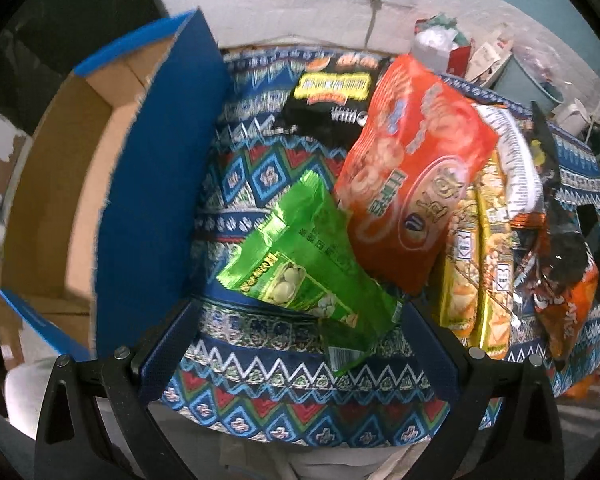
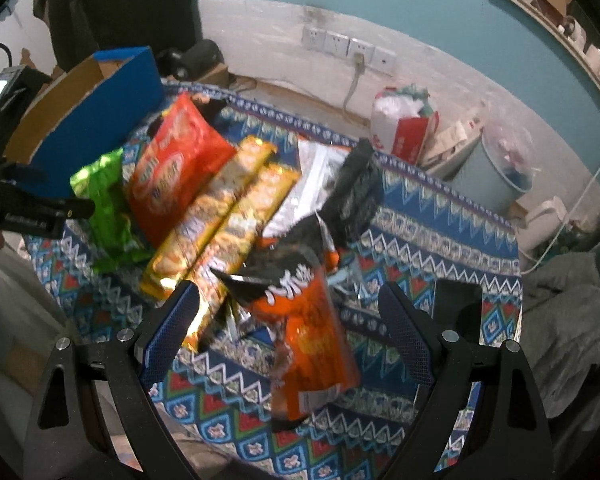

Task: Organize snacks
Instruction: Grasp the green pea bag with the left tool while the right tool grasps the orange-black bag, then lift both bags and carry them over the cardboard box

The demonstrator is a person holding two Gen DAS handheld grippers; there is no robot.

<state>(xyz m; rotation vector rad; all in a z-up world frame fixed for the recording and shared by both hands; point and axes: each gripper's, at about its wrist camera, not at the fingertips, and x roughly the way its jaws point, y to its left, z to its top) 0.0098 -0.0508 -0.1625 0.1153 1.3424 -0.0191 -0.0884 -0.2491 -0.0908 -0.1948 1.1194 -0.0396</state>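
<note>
Both claws spread over the snack pile, nothing gripped

The left claw [image 1: 300, 344] brackets the green packet [image 1: 308, 264], which lies on the patterned worktop [image 1: 260, 376] beside the open blue carton [image 1: 156, 184]. The right claw [image 2: 292, 328] straddles the orange-black packet [image 2: 308, 328]. Both packets look light, soft and slippery, and probably hold brittle contents. Pinching a flat sealed edge looks safer than squeezing the puffed middle
</note>
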